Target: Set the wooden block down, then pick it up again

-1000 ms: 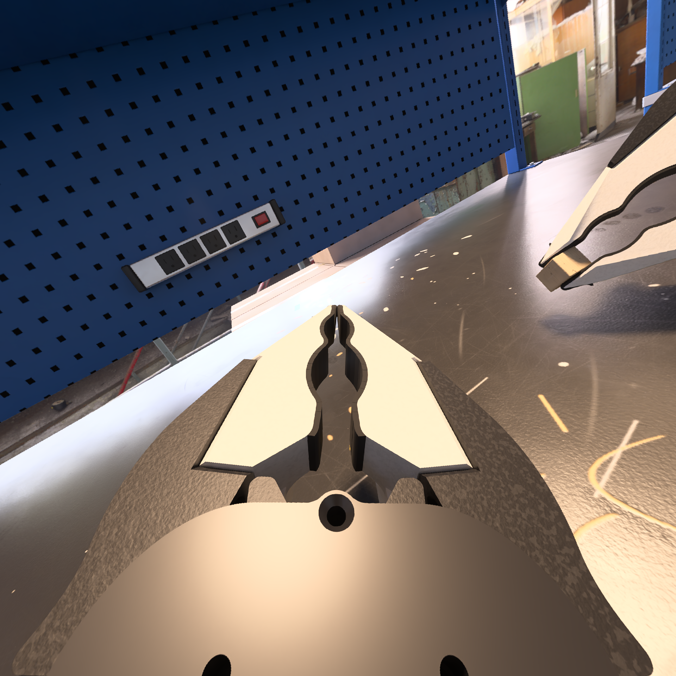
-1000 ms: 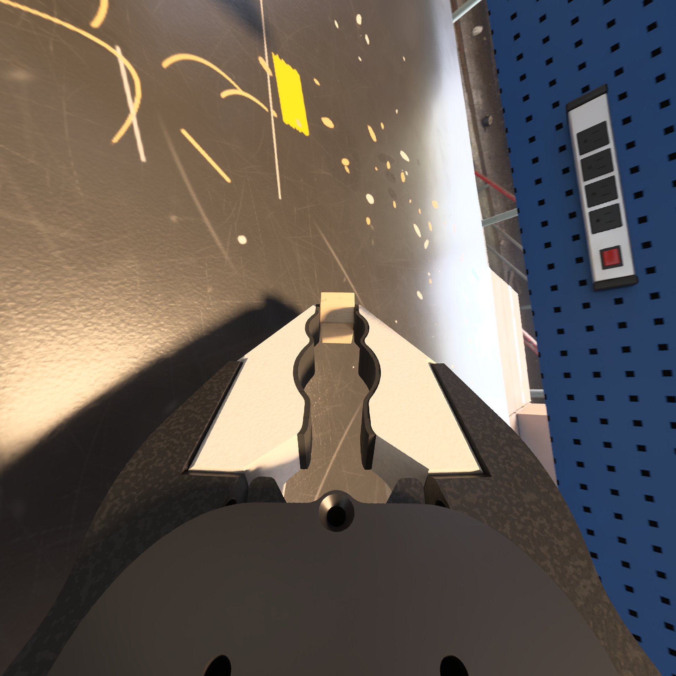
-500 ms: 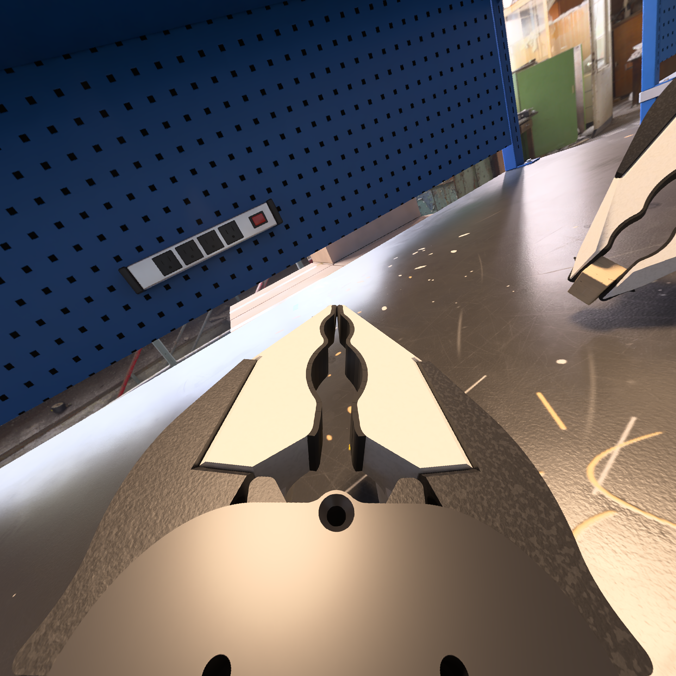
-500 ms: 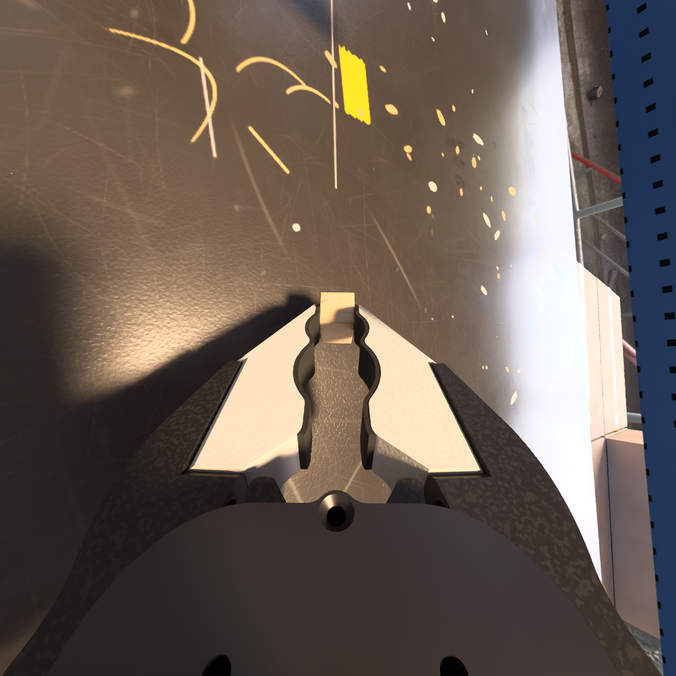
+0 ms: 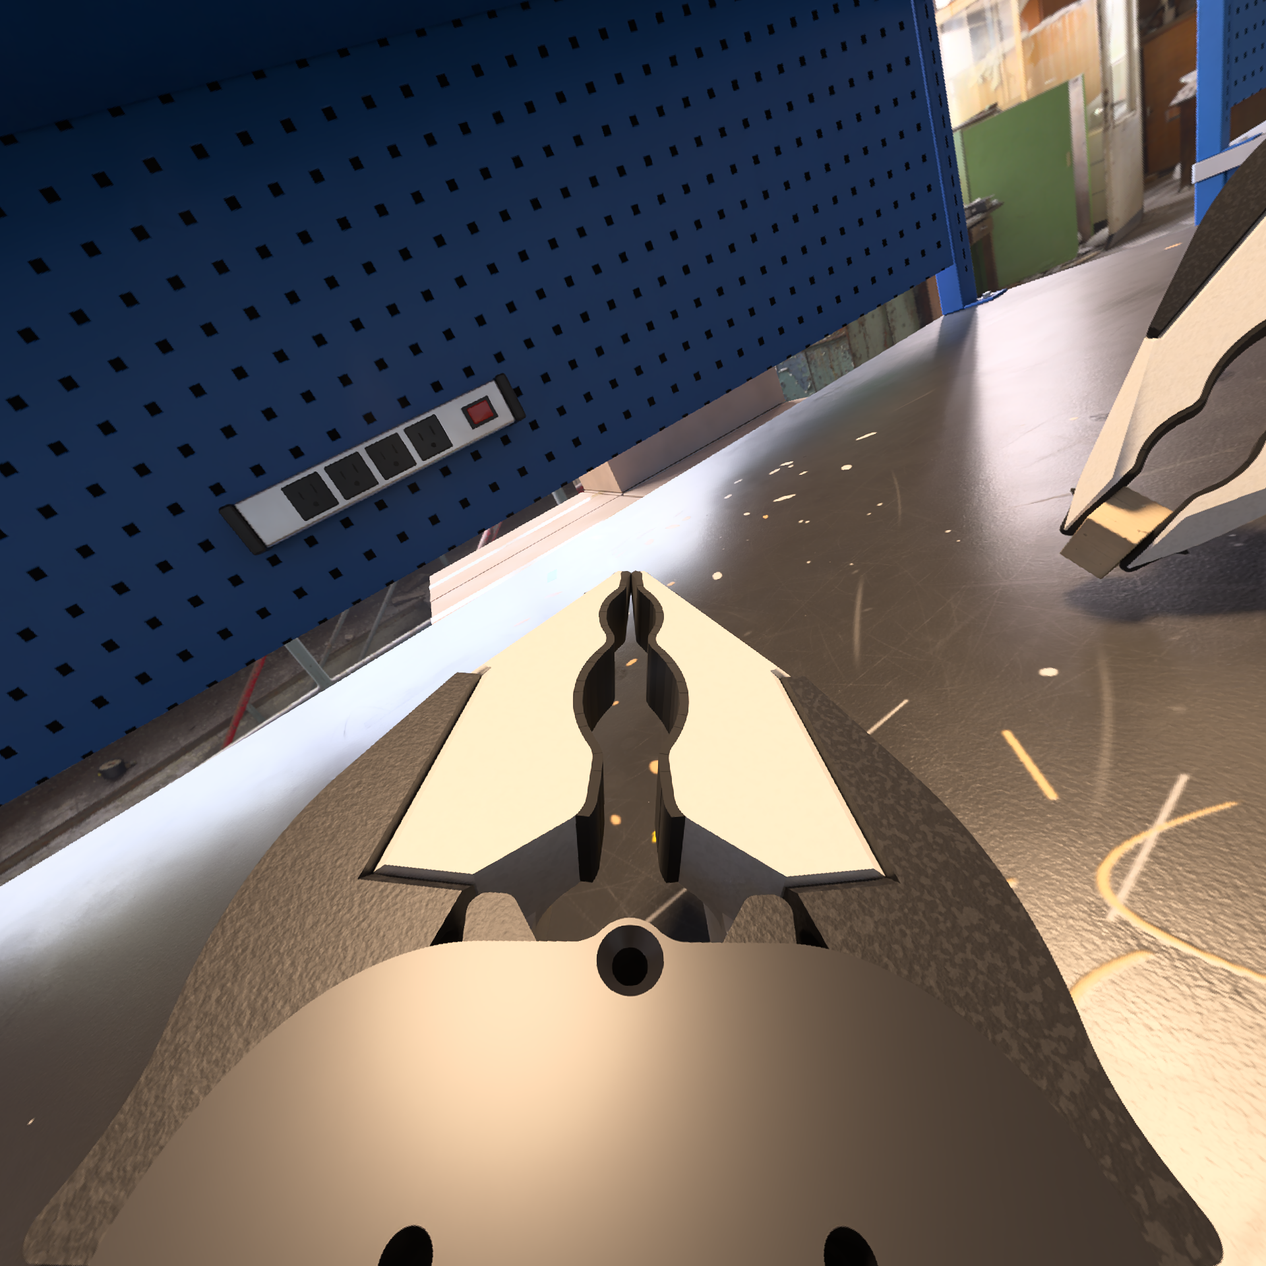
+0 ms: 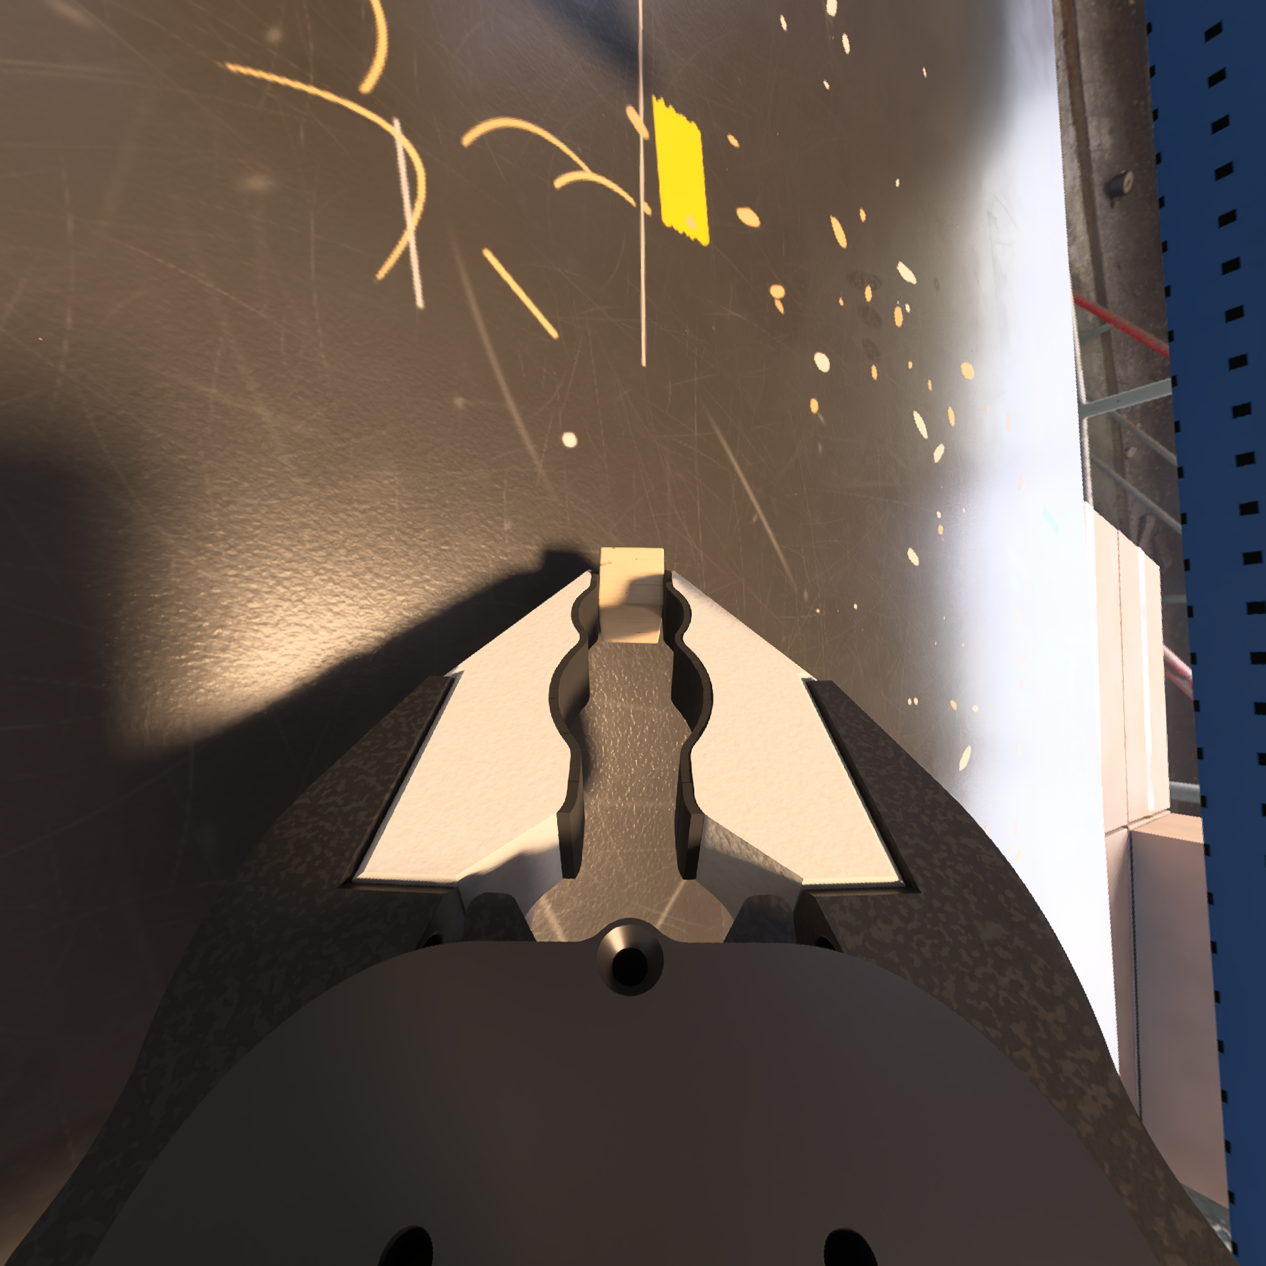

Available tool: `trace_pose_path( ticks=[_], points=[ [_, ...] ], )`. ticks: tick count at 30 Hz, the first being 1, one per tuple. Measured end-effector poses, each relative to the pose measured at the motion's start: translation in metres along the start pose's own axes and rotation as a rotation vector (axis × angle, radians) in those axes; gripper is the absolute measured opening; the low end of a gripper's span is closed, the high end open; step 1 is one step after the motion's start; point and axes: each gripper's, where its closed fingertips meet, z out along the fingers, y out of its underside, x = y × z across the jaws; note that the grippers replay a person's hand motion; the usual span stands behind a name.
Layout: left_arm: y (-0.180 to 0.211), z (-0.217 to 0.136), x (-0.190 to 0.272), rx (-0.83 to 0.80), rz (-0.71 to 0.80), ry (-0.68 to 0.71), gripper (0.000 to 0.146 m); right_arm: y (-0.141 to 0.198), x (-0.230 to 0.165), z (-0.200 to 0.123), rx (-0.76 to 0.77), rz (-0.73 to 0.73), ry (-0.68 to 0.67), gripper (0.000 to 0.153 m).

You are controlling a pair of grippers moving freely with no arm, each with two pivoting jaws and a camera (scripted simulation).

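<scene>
A small pale wooden block (image 6: 630,594) is clamped between the fingertips of my right gripper (image 6: 631,582), a little above the scratched dark table (image 6: 274,411). In the left wrist view the right gripper (image 5: 1123,548) shows at the far right, steeply tilted, with the block (image 5: 1113,531) at its tip just above its shadow on the table. My left gripper (image 5: 630,582) is shut and empty, its tips touching, low over the table (image 5: 890,616) near the back edge.
A blue pegboard (image 5: 411,240) with a grey power strip (image 5: 373,462) stands behind the table; it also shows at the right edge of the right wrist view (image 6: 1219,479). A yellow tape patch (image 6: 679,171) lies on the table ahead of the right gripper.
The right gripper with the block has moved to the right and down toward the table, its tilt steeper. The left gripper has hardly moved.
</scene>
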Motion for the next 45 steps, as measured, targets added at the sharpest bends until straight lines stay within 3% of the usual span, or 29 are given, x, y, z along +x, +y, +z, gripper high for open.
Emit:
trace_pose_path(
  ticks=[45],
  points=[
    [0.0004,0.0001,0.0015,-0.002,0.009,0.008,0.000,-0.0012,-0.0018,0.0017,0.003,-0.011,-0.002,0.017]
  ],
)
